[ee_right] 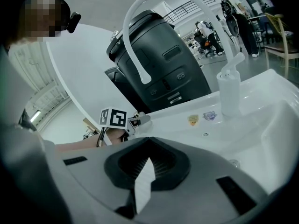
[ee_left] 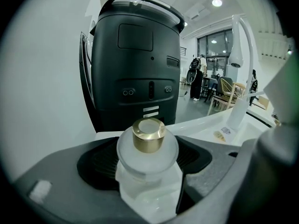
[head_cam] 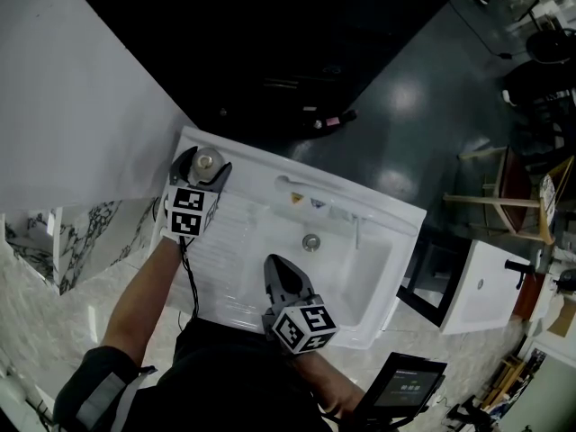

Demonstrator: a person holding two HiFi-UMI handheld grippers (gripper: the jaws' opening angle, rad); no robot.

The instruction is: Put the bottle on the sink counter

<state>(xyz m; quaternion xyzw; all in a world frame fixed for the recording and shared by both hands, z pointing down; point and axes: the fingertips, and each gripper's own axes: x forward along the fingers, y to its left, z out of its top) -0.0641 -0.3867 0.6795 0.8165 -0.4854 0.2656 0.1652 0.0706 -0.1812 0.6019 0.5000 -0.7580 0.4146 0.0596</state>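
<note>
Count: one frosted bottle (ee_left: 147,164), two hand-held grippers, one sink (head_cam: 389,212). Bottle is upright, long axis vertical, gold cap up, clamped between the jaws of the left hand-held gripper (head_cam: 203,166) at the counter's (head_cam: 241,157) back-left corner; contact with the counter unclear. Right hand-held gripper (head_cam: 276,265) sits over the basin's front, jaws together, empty.

The left gripper (head_cam: 205,163) reaches to the far left corner of the sink (head_cam: 407,212) with its jaws clamped on a bottle (ee_left: 147,149), and the bare left forearm (head_cam: 144,291) is stretched out behind it. The right gripper (head_cam: 277,268) hovers over the sink's near side. Its jaws are drawn together with nothing between them and point toward the basin.
</note>
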